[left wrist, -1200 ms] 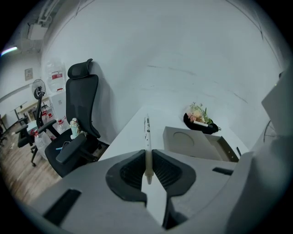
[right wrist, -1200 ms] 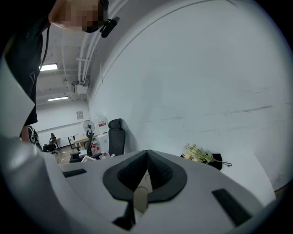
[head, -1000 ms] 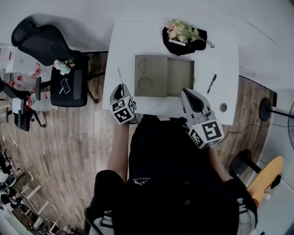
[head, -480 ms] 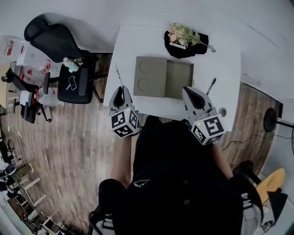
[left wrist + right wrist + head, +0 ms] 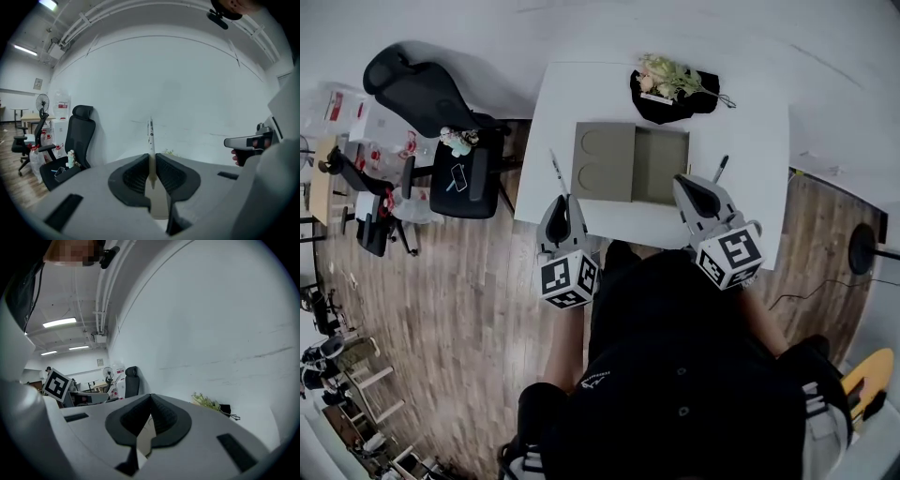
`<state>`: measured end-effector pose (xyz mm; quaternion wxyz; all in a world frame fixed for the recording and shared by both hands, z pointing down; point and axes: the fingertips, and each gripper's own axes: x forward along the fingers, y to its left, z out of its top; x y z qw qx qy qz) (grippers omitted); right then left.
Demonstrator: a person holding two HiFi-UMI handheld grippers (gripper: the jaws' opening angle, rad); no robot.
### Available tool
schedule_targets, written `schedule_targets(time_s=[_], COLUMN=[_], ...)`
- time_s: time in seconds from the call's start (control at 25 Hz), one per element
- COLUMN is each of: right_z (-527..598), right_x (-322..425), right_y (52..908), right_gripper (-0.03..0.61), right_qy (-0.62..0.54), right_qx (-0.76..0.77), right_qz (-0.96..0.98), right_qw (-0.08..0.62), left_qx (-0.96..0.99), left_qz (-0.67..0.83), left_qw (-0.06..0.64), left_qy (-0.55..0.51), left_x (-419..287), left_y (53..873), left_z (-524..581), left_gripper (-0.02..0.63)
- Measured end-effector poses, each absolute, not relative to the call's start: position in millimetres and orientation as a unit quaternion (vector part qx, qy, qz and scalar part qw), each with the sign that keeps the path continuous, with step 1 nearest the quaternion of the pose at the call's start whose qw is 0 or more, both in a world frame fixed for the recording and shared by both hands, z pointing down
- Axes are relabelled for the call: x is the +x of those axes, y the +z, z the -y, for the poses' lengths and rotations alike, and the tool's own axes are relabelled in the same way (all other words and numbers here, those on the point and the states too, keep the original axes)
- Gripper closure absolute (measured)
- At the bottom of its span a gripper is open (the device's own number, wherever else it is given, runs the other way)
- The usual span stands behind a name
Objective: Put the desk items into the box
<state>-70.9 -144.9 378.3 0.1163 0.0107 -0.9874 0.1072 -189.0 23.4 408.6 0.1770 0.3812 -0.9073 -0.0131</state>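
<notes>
Left gripper (image 5: 151, 161) pinches a white pen (image 5: 150, 136) and has drawn back from the desk (image 5: 750, 122) edge over the last second (right gripper (image 5: 150, 404) is pressed together, empty). The pick looks done, and the open box (image 5: 661, 167) waits ahead.

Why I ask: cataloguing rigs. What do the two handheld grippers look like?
Both the left gripper and right gripper are pale grey tapering shells with black ribbed pads, each carrying a white cube with black square markers. The person wears a black top.
</notes>
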Motion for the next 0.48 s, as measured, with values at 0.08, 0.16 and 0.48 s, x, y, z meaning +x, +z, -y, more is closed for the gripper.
schedule_targets(time_s=[0.08,0.16,0.48], right_z=[148.3,152.0,175.1], right_x=[-64.5,-57.2,-32.2], right_y=[377.7,378.1,379.8], right_gripper=[0.580,0.580,0.580], right_qy=[0.104,0.101,0.097], right_qx=[0.008,0.008,0.029], right_qz=[0.988,0.988,0.988], right_qw=[0.115,0.115,0.115], left_qx=[0.386,0.388,0.407], left_qz=[0.906,0.906,0.898], left_qw=[0.172,0.167,0.168], left_qy=[-0.011,-0.009,-0.005], left_x=[-174.4,-161.3,-136.1], left_y=[404.2,402.9,410.5], left_z=[-20.5,-18.8,4.8], left_gripper=[0.558,0.558,0.558])
